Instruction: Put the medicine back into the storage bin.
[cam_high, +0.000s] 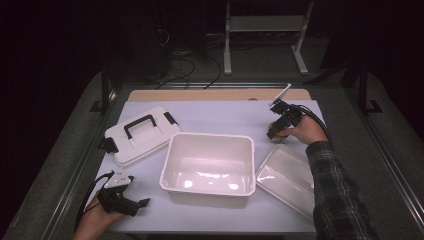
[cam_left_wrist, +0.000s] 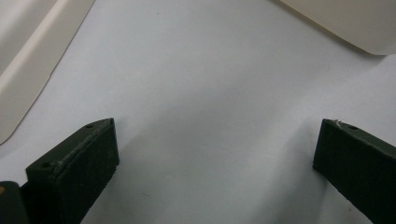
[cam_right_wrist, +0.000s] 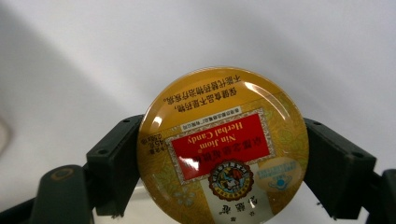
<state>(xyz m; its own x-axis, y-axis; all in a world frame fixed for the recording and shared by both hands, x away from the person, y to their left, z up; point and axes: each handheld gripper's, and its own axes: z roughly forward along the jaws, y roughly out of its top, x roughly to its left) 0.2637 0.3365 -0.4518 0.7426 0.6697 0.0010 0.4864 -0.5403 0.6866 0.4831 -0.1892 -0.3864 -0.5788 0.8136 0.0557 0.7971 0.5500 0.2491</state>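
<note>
A round yellow candy tin (cam_right_wrist: 223, 149) with a red label sits between the two black jaws of my right gripper (cam_right_wrist: 223, 163), and both pads press on its rim. From above, that gripper (cam_high: 276, 133) is at the right back of the table, just beyond the white bin's far right corner, with the tin (cam_high: 278, 137) a small yellow spot under it. My left gripper (cam_high: 142, 204) rests at the near left corner, pointing right. Its jaws stand wide apart over bare white tabletop (cam_left_wrist: 210, 93) and hold nothing.
An open white bin (cam_high: 172, 150) stands in the middle of the table. A white lid with a black handle (cam_high: 140, 131) lies to its left. Another clear lid (cam_high: 285, 176) lies to its right, partly under the person's checked sleeve (cam_high: 335, 195).
</note>
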